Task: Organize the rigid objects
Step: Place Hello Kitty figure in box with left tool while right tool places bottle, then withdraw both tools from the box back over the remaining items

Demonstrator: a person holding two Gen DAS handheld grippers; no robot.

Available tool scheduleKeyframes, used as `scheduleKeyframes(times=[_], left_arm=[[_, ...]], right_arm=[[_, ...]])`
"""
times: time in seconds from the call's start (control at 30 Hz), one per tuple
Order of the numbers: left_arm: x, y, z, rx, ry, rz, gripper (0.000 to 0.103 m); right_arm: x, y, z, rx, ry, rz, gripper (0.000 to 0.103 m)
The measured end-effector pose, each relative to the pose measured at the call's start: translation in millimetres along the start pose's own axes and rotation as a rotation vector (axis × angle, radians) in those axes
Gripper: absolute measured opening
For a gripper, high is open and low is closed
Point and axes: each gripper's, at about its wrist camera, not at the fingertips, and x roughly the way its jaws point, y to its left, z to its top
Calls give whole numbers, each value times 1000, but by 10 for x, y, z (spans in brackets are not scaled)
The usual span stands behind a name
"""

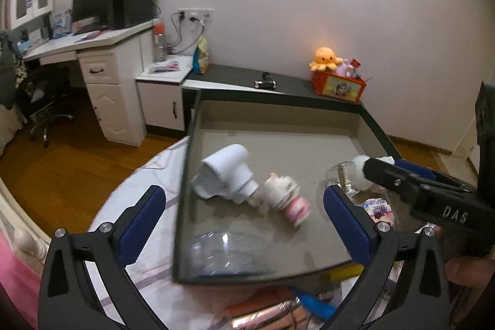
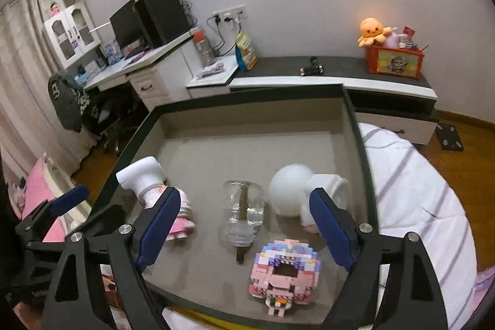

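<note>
With both tongs, left (image 1: 244, 217) and right (image 2: 244, 229), wide and empty, we risk knocking the clear glass jar (image 2: 243, 214) in the shallow grey tray (image 2: 253, 119).

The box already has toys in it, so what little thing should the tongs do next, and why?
Probably lift both away. The left tongs and right tongs stand open and hold nothing, while the white lamp, clear bottle and brick toy already lie inside the box. More things seem to wait near its front edge.
</note>
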Motion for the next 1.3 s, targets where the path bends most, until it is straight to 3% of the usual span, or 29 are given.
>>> scheduleKeyframes(times=[0.3, 0.63, 0.9, 1.3], left_arm=[[-619, 169, -152, -25, -67, 6, 103], [-1267, 87, -463, 1, -115, 13, 103], [-1562, 46, -757, -23, -103, 21, 103], [-1995, -98, -1025, 9, -136, 20, 103]], right_arm=[[-423, -8, -157, 55, -39, -35, 87], [-1292, 213, -507, 41, -159, -67, 87], [-1838, 389, -822, -17, -247, -147, 87], [-2215, 437, -1236, -17, -273, -222, 87]])
